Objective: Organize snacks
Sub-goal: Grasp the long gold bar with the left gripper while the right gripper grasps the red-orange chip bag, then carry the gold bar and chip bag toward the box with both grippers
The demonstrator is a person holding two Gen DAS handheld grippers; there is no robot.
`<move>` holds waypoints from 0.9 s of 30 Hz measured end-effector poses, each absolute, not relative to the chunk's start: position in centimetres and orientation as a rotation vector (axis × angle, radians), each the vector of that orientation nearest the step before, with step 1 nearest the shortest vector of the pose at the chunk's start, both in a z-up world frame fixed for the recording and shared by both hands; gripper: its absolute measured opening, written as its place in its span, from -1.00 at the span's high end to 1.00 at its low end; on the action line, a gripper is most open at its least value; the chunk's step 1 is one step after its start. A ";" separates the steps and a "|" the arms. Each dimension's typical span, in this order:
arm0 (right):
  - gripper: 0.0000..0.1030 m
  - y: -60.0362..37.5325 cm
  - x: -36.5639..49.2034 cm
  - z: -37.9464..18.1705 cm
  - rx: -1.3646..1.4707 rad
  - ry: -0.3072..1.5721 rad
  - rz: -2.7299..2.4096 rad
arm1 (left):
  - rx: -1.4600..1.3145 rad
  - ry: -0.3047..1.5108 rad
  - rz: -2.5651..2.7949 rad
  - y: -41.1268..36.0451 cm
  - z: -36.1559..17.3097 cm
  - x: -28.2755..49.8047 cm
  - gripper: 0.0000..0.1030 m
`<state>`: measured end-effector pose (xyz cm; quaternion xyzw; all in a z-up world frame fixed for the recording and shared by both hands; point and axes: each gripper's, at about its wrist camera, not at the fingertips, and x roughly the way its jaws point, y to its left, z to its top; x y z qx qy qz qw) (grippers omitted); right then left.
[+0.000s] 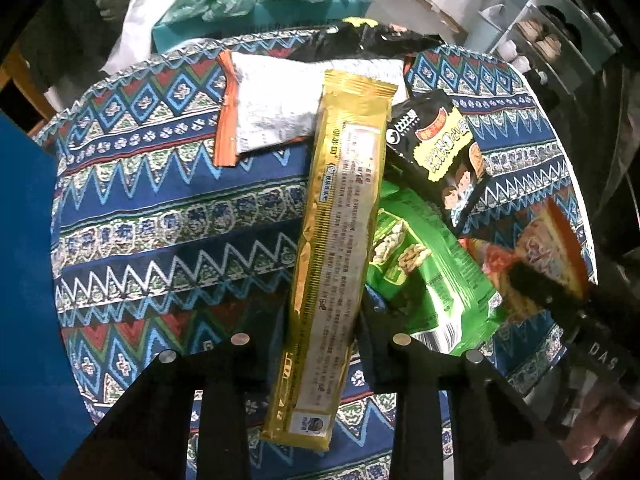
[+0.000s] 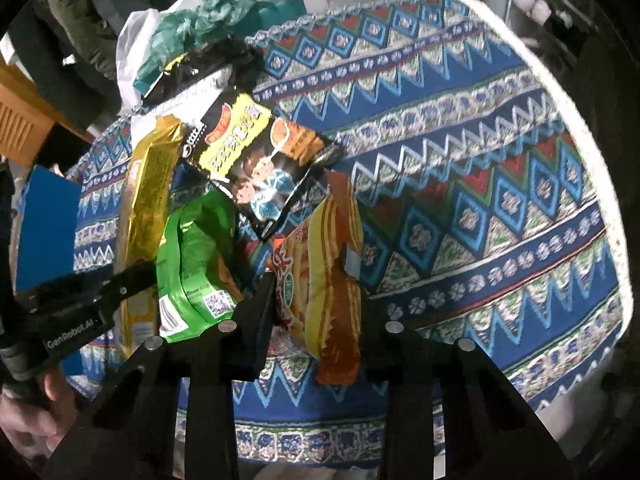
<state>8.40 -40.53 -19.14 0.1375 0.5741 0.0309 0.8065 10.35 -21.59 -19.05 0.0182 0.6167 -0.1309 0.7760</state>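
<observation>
Grippers both pinch packets: left gripper [image 1: 322, 344] the gold packet [image 1: 340, 216], right gripper [image 2: 316, 320] the orange packet [image 2: 324, 276], half hiding their lower ends.

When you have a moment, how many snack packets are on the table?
6 visible: gold, silver-orange, black-yellow, green, orange, and a black one at the back; more may be hidden.

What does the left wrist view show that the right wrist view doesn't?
Left wrist only: the left claw shut on the long gold wrapped packet, and the silver foil pouch with orange edges.
Right wrist only: the right claw shut on the orange striped snack bag.
Both: the green snack bag and the black cartoon-printed packet.
</observation>
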 end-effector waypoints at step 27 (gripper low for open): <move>0.41 -37.9 7.8 -11.0 0.196 1.042 0.096 | -0.052 1.182 -0.275 -16.4 -11.3 7.7 0.44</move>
